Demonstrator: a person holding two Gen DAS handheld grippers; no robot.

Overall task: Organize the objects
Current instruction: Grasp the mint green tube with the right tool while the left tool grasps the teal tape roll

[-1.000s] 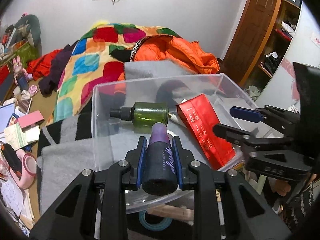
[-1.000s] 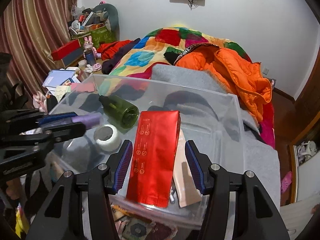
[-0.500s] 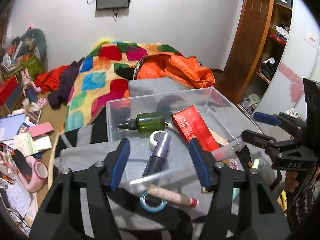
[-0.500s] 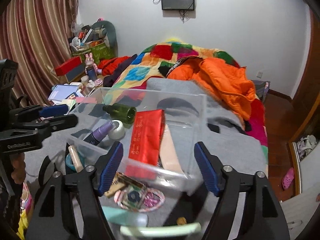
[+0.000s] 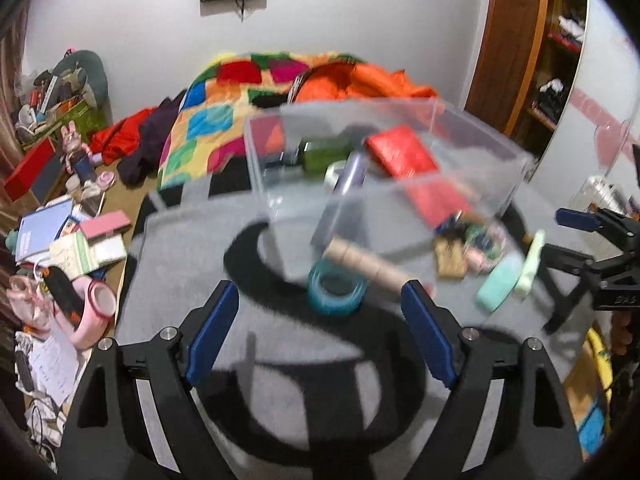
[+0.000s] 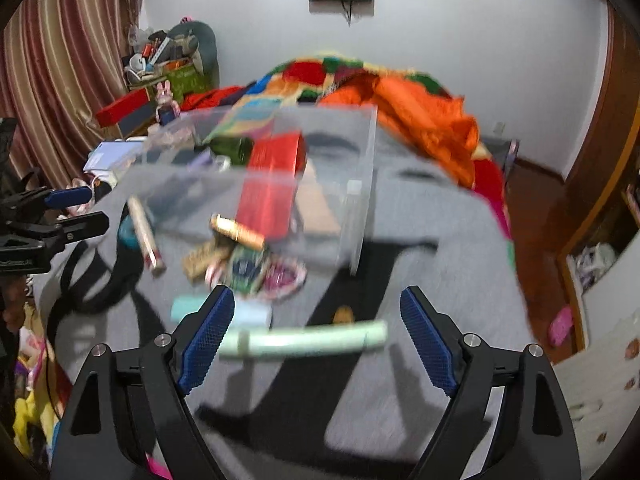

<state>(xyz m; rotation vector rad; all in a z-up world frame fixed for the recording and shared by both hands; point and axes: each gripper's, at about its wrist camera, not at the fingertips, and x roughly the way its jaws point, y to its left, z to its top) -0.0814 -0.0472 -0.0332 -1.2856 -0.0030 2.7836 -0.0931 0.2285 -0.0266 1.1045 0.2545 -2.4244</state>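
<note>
On grey blanket point(image 5: 180, 264), before clear bin point(image 5: 472, 184): blue tape roll point(image 5: 337, 287), cardboard tube point(image 5: 366, 263), green tube point(image 6: 304, 339) loose. Left gripper point(image 5: 320, 330) and right gripper point(image 6: 318, 334) both spread wide, holding nothing. Best centred over tape roll, lowered straight, closed across rim, lifted clear of tube touching it.

Clear plastic bin point(image 5: 460, 188) holds a green bottle point(image 5: 320, 154), purple tube point(image 5: 350, 172), red pouch point(image 5: 400, 152)
</note>
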